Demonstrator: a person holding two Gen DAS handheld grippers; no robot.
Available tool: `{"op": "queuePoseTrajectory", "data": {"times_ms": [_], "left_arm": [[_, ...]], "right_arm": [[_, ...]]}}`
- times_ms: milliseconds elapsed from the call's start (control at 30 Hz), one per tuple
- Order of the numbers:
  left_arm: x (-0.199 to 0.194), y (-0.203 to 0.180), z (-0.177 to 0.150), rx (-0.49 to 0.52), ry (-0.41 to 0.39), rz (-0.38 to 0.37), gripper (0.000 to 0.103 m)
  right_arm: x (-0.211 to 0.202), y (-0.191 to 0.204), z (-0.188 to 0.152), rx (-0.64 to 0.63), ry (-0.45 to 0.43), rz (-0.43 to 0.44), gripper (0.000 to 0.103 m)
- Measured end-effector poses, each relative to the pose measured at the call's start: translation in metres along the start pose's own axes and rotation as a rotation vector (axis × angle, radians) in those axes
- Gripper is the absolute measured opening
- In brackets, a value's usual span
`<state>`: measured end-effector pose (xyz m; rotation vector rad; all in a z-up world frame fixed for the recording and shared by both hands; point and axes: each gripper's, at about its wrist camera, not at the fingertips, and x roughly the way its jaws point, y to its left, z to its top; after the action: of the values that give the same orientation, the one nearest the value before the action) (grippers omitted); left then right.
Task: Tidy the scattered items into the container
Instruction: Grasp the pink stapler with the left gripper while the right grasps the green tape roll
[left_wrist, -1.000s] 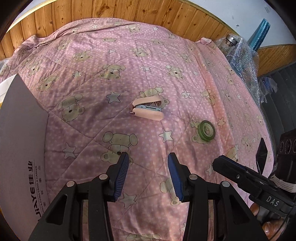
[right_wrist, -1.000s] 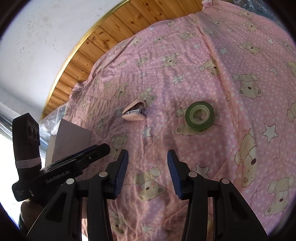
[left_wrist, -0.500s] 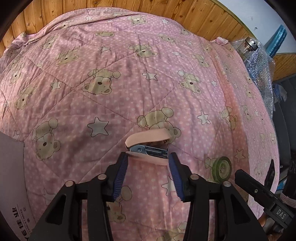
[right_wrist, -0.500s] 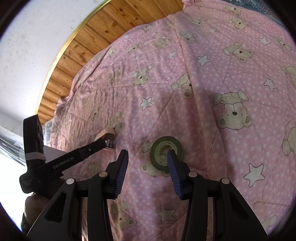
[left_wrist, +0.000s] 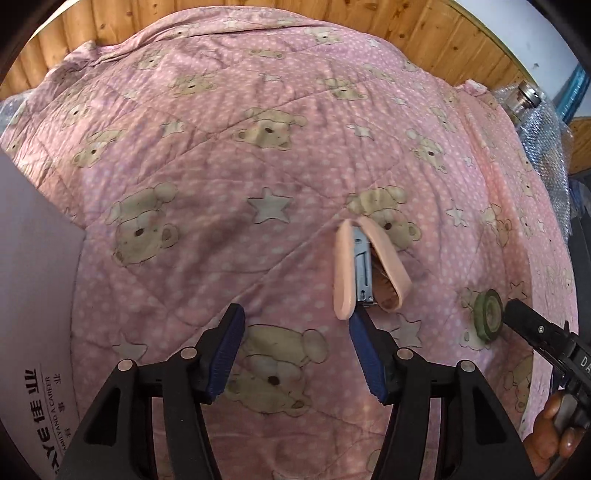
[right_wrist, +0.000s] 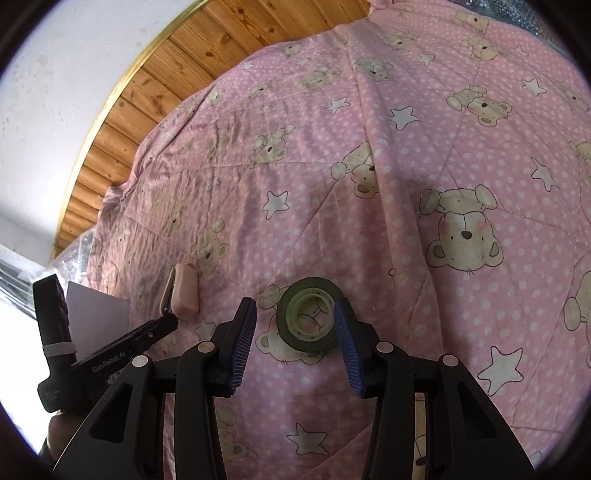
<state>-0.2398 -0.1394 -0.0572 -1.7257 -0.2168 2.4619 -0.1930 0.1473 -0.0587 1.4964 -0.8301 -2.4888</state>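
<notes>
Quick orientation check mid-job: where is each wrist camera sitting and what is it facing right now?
Left wrist: on the left gripper, looking along open fingers at the pink stapler on the quilt; a hand shows lower right.
Right wrist: on the right gripper, fingers open around the green tape roll.
Shared: stapler, tape roll, quilt, grey box.

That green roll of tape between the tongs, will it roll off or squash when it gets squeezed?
The roll of tape lies flat on the soft quilt, so it probably won't roll unless tipped on edge. Its thick winding around a pale core looks stiff, so squashing seems unlikely. It looks light. The open right tongs straddle it, though the smooth curved side might slip.
</notes>
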Motion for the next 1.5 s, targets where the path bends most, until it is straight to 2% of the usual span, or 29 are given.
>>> {"op": "queuePoseTrajectory", "data": {"times_ms": [67,133,267,467,600,700,900,1033,1167,1300,1400,1467,1500], "left_arm": [[-0.004,0.004,-0.001,-0.023,0.003,-0.004,0.060],[-0.011,-0.002,-0.003,0.004,-0.008,-0.030,0.060],[-0.019,-0.012,-0.001,0.045,-0.055,-0.020,0.060],[-0.009,0.011,0.007,-0.034,-0.058,-0.009,0.063],[-0.011,0.037,0.006,-0.109,-0.058,0.051,0.062],[-0.011,0.048,0.004,-0.122,-0.050,0.045,0.062],[-0.016,0.035,0.001,-0.068,-0.091,-0.028,0.062],[-0.019,0.016,-0.008,0.034,-0.099,-0.061,0.062],[-0.012,-0.005,0.000,0.107,-0.110,-0.090,0.062],[-0.001,-0.022,0.013,0.152,-0.115,-0.100,0.062],[0.004,-0.024,0.015,0.167,-0.105,-0.090,0.062],[0.007,-0.024,0.018,0.168,-0.099,-0.082,0.062],[0.010,-0.023,0.020,0.163,-0.094,-0.085,0.060]], "right_arm": [[-0.002,0.002,0.000,-0.002,-0.003,0.001,0.047],[-0.002,0.003,-0.001,-0.003,-0.005,0.004,0.047],[-0.003,0.003,-0.002,0.005,-0.007,0.007,0.047],[-0.004,0.002,-0.005,0.011,-0.003,0.008,0.047],[-0.002,0.006,-0.006,0.007,0.002,0.013,0.047],[-0.001,0.010,-0.005,-0.002,0.002,0.014,0.047],[-0.002,0.012,-0.006,-0.008,0.000,0.005,0.047],[0.002,0.010,-0.007,-0.012,0.002,-0.011,0.047],[0.005,0.014,-0.006,-0.051,-0.007,-0.036,0.047],[0.006,0.023,-0.007,-0.088,-0.001,-0.040,0.047],[0.017,0.029,-0.008,-0.120,0.037,-0.039,0.047],[0.024,0.029,-0.007,-0.130,0.042,-0.061,0.043],[0.028,0.029,-0.006,-0.131,0.047,-0.073,0.034]]}}
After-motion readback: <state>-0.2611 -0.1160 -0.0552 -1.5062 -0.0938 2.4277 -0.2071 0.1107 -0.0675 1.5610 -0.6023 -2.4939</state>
